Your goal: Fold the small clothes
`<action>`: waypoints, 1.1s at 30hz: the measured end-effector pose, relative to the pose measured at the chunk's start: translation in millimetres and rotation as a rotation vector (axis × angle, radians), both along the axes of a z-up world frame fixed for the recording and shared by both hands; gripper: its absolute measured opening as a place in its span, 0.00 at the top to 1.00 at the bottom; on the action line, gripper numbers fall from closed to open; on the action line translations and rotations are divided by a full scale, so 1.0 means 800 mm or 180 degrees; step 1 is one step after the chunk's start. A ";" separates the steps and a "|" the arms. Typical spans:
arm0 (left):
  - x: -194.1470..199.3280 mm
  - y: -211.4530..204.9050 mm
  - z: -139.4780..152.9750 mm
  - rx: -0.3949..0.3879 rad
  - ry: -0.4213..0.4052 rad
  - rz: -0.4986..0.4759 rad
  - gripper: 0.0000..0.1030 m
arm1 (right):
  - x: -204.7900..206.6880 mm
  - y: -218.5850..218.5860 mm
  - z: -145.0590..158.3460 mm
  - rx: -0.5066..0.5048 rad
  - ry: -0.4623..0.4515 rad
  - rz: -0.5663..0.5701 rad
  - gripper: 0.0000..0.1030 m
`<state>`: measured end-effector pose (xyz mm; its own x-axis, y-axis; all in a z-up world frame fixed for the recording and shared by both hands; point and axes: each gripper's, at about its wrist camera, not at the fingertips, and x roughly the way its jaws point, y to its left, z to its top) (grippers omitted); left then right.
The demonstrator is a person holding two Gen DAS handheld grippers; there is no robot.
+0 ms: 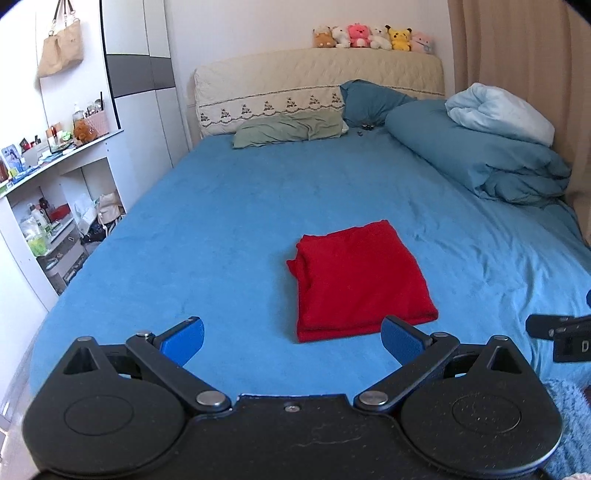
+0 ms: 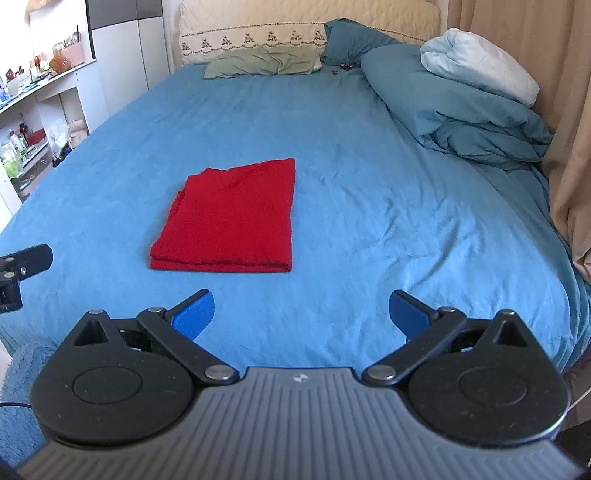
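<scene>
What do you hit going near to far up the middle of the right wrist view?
Right gripper, jaws open → bare blue sheet → folded red garment → more sheet → green pillow → cream headboard.

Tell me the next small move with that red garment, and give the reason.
Probably none on the cloth: the red garment already lies folded flat on the bed, and both the left gripper and right gripper are open and empty, short of it. I would draw both back.
</scene>
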<state>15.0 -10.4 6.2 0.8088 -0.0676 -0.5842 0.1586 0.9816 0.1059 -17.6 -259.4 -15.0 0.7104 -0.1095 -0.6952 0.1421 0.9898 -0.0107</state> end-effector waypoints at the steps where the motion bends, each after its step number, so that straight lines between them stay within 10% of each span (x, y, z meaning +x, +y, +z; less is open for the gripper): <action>1: 0.000 0.000 0.001 -0.0005 -0.0011 0.0001 0.00 | 0.000 -0.001 0.001 -0.0002 0.0002 -0.0006 0.00; 33: -0.010 0.006 0.005 0.0025 -0.0150 0.0031 0.00 | -0.002 0.005 0.004 0.0051 -0.0026 -0.0017 0.00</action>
<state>6.9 -5.5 10.4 0.8360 -0.0550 -0.5460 0.1436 0.9822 0.1209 -19.5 -255.6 -12.0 0.7156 -0.1023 -0.6910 0.1474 0.9891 0.0062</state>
